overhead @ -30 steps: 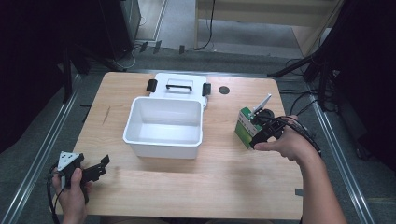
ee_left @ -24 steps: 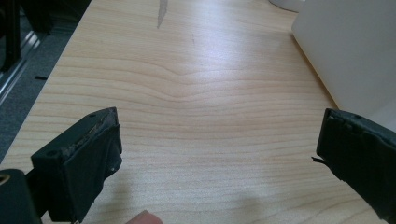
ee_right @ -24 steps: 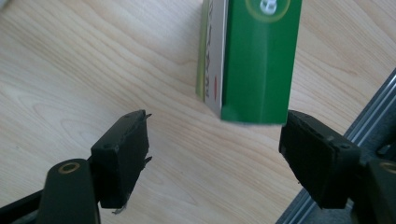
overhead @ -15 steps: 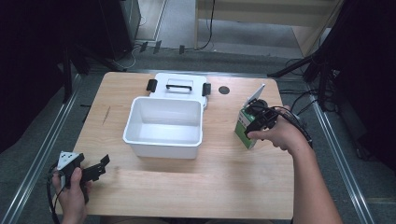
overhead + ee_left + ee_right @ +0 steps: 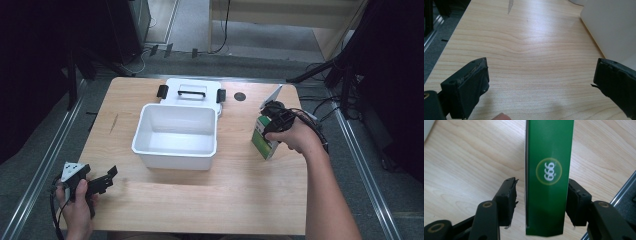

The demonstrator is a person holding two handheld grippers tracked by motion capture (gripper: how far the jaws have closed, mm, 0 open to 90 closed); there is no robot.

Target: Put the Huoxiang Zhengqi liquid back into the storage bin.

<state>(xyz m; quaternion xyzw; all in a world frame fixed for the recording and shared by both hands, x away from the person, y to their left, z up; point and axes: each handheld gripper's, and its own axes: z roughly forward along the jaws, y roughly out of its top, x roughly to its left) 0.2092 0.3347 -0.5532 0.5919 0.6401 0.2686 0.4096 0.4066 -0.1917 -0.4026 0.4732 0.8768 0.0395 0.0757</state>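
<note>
A green and white carton (image 5: pixel 262 140) stands upright on the right side of the wooden table (image 5: pixel 240 190). My right gripper (image 5: pixel 274 118) comes down over its top. In the right gripper view the green carton (image 5: pixel 549 170) stands between the jaws of the right gripper (image 5: pixel 542 188). The right jaw is against the carton and a narrow gap remains at the left jaw, so the gripper is open. My left gripper (image 5: pixel 106 176) rests at the table's near left corner, wide open, and the left gripper (image 5: pixel 541 72) has only bare wood between its jaws.
An open white bin (image 5: pixel 175 159) sits at the table's middle, its side (image 5: pixel 609 25) close to the left gripper. Its lid (image 5: pixel 192 92), with black latches, lies behind it. A small black disc (image 5: pixel 240 96) lies at the back. Metal rails run along both table sides.
My right hand has moved left and forward, bringing the gripper over the carton's top. The left gripper has stayed put.
</note>
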